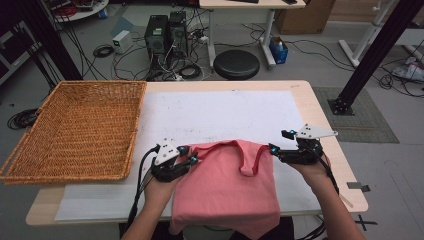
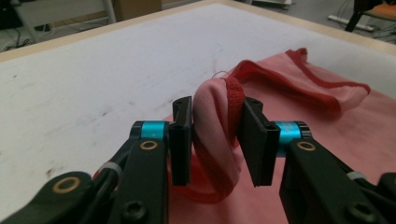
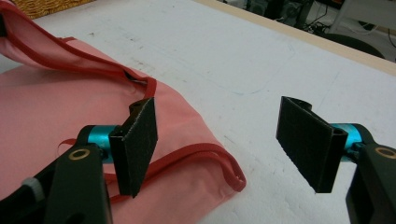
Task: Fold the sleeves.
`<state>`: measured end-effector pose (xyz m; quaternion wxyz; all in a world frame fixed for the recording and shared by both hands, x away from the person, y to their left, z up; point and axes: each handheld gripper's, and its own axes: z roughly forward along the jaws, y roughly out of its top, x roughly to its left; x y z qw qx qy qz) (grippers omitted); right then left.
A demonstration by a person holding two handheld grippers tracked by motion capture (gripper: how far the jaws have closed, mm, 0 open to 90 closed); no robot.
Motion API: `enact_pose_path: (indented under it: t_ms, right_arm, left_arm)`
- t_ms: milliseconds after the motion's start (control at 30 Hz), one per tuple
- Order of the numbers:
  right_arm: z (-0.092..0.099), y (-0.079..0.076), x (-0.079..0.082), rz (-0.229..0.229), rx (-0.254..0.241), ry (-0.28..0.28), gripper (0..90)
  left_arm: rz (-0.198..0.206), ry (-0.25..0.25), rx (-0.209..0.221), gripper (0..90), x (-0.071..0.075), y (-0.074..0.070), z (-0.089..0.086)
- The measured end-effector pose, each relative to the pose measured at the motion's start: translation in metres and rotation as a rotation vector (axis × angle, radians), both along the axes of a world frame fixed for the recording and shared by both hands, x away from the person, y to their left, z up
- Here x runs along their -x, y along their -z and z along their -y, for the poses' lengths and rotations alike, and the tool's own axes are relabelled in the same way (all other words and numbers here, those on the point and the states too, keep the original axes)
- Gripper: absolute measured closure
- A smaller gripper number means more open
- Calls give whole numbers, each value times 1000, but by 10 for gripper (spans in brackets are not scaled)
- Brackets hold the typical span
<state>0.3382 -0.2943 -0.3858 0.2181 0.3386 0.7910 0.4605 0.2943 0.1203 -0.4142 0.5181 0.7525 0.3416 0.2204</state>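
On the table point(image 1: 310, 107), near edge: one pink top point(image 1: 227, 187), spread flat over white paper point(image 1: 215, 112), its hem hanging off the near side. Left hand-held gripper point(image 1: 192, 159) at the top's left shoulder; a bunched strap point(image 2: 219, 126) sits between the jaws, touching both pads, so it is gripped. Right hand-held gripper point(image 1: 276, 149) at the right shoulder, jaws wide apart, nothing between them, one pad over the cloth. Wicker basket point(image 1: 75, 130) at far left, well apart from the top.
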Motion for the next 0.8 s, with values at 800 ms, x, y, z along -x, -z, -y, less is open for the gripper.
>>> enact_pose_path:
  t_ms: [800]
  right_arm:
    - [19, 5, 13, -21, -25, 55, 277]
  left_arm:
    - [-122, -65, 33, 361, -28, 1, -38]
